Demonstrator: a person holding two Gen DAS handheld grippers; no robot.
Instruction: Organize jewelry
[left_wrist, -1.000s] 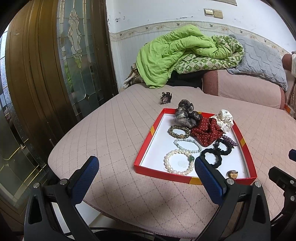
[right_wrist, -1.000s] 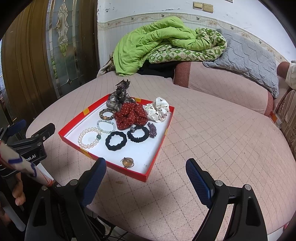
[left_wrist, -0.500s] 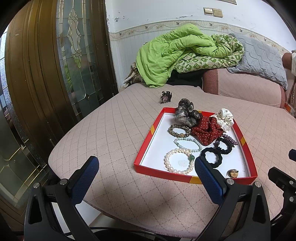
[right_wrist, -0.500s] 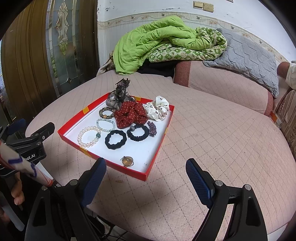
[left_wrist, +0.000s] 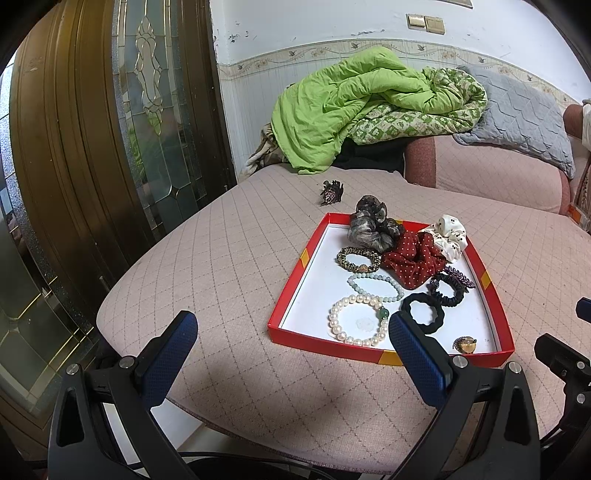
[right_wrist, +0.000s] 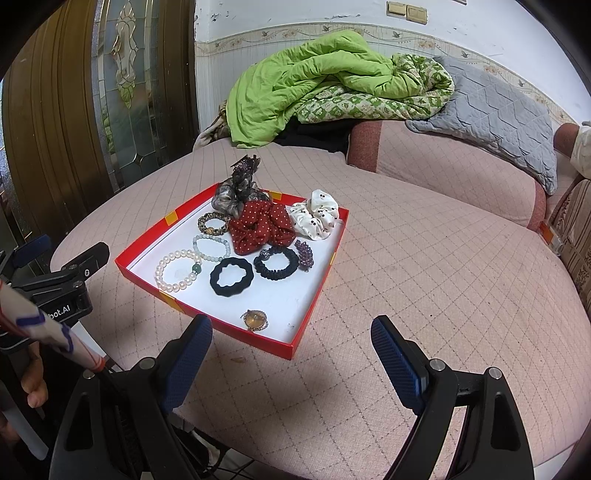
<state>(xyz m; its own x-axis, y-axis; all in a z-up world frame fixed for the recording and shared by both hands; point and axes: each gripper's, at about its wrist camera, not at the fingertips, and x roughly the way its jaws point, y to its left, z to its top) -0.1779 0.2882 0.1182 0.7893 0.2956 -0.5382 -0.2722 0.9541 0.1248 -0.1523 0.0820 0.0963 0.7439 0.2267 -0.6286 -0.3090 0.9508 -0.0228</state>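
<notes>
A shallow red cardboard tray (left_wrist: 291, 273) with a white floor sits on a round bed covered in pale pink quilted fabric (left_wrist: 221, 266) stitched in diamonds. Inside the tray, nearest the front edge, lies a pearl bracelet (left_wrist: 356, 320) of glossy round beads with one green bead; just behind it is a slimmer bracelet of pale mint beads (left_wrist: 375, 286), and behind that a dark gold-flecked beaded band (left_wrist: 357, 257). Soft things fill the back — a grey-brown satin scrunchie (left_wrist: 371, 225), a red scrunchie with white dots (left_wrist: 413, 260) and a cream one with black dots (left_wrist: 448, 236). Two black elastic hair ties, one plain and thick (right_wrist: 231, 277), one ribbed (right_wrist: 276, 262), lie near the middle, with a small purple beaded clip (right_wrist: 303, 252) beside the ribbed one. A round amber-coloured brooch (right_wrist: 255, 320) rests alone in the near right corner. A dark claw clip (left_wrist: 331, 192) stands on the quilt outside the tray.

Both grippers hover short of the tray — the left gripper (left_wrist: 291, 350) and the right gripper (right_wrist: 291, 354) each have blue textured pads spread wide, gripping nothing.
</notes>
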